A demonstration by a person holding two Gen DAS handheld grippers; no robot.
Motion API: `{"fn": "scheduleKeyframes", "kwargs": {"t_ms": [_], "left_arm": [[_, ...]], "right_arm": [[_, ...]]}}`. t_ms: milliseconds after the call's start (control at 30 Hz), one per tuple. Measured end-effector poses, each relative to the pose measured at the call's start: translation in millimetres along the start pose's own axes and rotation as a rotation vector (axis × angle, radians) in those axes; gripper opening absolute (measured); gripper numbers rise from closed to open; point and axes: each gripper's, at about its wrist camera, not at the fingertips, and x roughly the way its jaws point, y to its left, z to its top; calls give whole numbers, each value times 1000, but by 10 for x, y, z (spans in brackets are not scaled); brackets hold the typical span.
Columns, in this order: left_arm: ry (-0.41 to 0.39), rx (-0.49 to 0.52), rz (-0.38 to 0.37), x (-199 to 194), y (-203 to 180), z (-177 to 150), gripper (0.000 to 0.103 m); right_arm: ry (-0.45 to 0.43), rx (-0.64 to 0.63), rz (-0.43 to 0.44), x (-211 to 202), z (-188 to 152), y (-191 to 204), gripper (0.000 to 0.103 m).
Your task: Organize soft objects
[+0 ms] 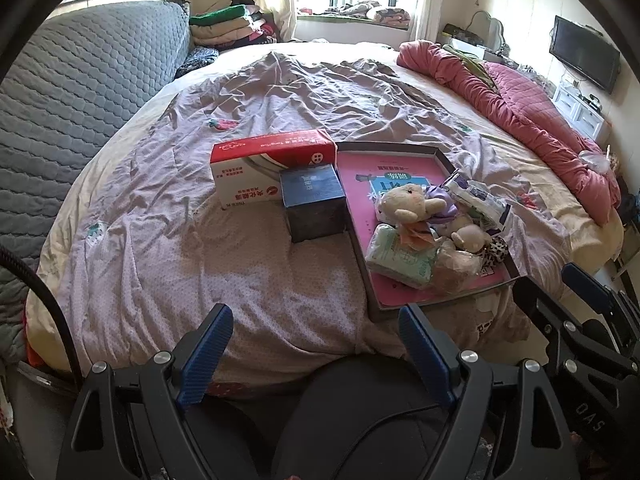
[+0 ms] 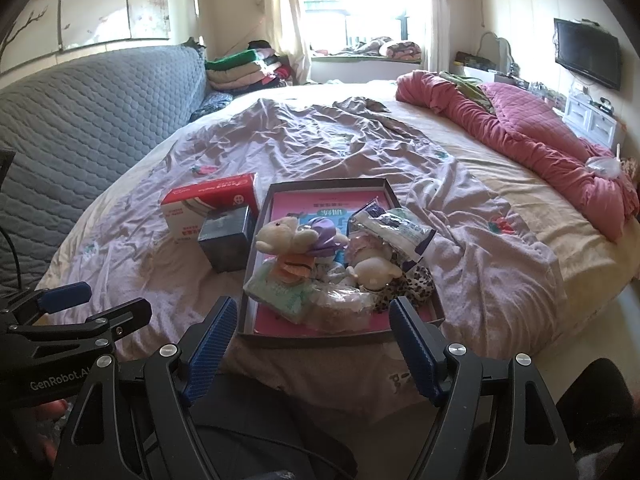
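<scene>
Your right gripper (image 2: 312,344) hangs wide open and empty at the near edge of the bed, its blue fingers bracketing the front rim of the shallow box lid (image 2: 256,236); your left gripper (image 1: 316,352) is just as wide and empty, held over bare sheet to the lid's left.

All the soft things sit heaped together in that lid, on its pink printed floor: a cream plush toy (image 2: 280,236) on top at the left, a pale green tissue pack (image 2: 276,292) under it at the front left corner, a second cream plush (image 2: 372,270) to the right, a purple cloth piece (image 2: 324,232) between them, a crinkly plastic packet (image 2: 394,228) leaning on the right rim, and a leopard-print item (image 2: 412,284) by the front right.

Outside the lid, just to its left, stand a red and white carton (image 1: 272,164) and a dark blue cube box (image 1: 314,204), touching each other. Around all this is the wrinkled lilac sheet (image 1: 200,272).

This heap fits two stages: items gathered and waiting to be sorted out of the lid, or items already collected into it as the tidy place. The frames do not settle which. Either way, any grasp here calls for a gentle, shallow pinch on one item's top, since the pile is loose and neighbours will drag along.
</scene>
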Motion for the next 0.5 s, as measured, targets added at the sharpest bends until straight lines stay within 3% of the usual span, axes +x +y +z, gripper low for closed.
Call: {"fn": "scheduleKeyframes", "kwargs": {"t_ms": [500], "left_arm": [[7,-9,1,21,33,-17,84]], "right_arm": [[-4,6,-14,-8,-9,10,80]]}}
